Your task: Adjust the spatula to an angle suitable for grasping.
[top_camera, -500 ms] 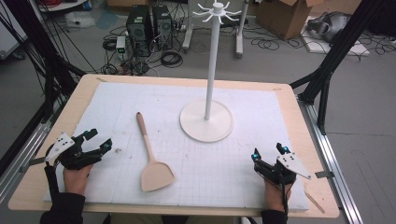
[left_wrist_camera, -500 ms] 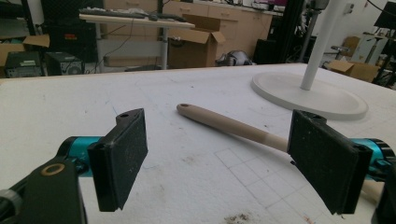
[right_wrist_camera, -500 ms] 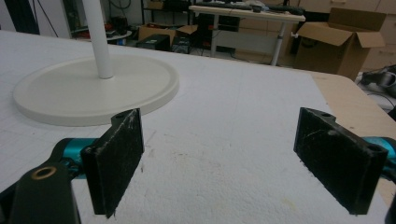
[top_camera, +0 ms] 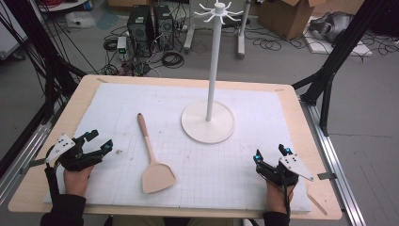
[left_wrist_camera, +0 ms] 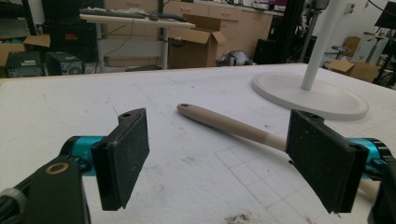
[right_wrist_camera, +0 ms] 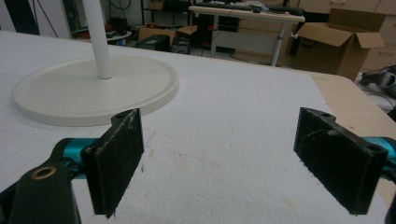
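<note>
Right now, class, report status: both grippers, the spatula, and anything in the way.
Left gripper open, empty. Right gripper open, empty. Wooden spatula flat on the mat, untouched, nearer the left gripper. White stand upright beyond it, not in the way.

My high view looks forward and down from above my side, taking in the whole table (top_camera: 301, 117) and the floor beyond its far edge. My left gripper view sits low near the front left corner, facing across the white mat (left_wrist_camera: 196, 84) toward the stand (left_wrist_camera: 310, 91) and the wooden spatula (left_wrist_camera: 224, 123). My right gripper view sits low near the front right corner, close to the mat (right_wrist_camera: 243, 102), facing the far edge. Both share the stand's base (right_wrist_camera: 93, 91).
</note>
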`<state>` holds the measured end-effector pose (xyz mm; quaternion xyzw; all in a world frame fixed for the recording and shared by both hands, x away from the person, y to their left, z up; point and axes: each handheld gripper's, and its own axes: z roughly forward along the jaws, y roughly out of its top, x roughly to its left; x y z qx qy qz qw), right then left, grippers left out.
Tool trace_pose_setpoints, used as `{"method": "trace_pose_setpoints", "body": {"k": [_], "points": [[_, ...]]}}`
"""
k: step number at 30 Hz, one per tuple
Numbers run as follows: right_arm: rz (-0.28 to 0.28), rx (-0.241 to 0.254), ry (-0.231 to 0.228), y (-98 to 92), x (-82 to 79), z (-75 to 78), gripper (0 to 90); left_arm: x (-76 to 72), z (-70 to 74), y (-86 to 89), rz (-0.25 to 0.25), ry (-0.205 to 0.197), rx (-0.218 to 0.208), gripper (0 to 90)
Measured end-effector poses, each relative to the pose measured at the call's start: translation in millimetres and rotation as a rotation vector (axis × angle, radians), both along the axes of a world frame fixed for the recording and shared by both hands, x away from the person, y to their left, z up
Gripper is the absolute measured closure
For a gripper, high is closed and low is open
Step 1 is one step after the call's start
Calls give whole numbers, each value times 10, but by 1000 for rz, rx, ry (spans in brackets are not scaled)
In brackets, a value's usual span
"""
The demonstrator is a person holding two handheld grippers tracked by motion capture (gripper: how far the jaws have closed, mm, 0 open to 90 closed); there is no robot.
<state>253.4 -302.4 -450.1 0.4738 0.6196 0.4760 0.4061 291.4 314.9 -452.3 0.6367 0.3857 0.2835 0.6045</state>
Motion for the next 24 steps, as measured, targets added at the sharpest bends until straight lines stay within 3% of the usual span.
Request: {"method": "trace_pose_setpoints", "body": {"k": [9, 14, 18, 20, 24], "points": [[18, 15, -8, -14, -9, 7, 147, -3, 6, 32, 18, 3, -26, 190], [26, 20, 14, -15, -37, 53, 148, -47, 119, -2, 61, 10, -30, 174], [42, 25, -1, 22, -87, 151, 149, -13, 227, -79, 49, 12, -6, 177], [54, 13, -8, 52, -100, 180, 150, 13, 258, -126, 22, 12, -2, 222], [82, 16, -2, 91, -111, 197, 150, 50, 294, -223, -49, 16, 60, 382]]}}
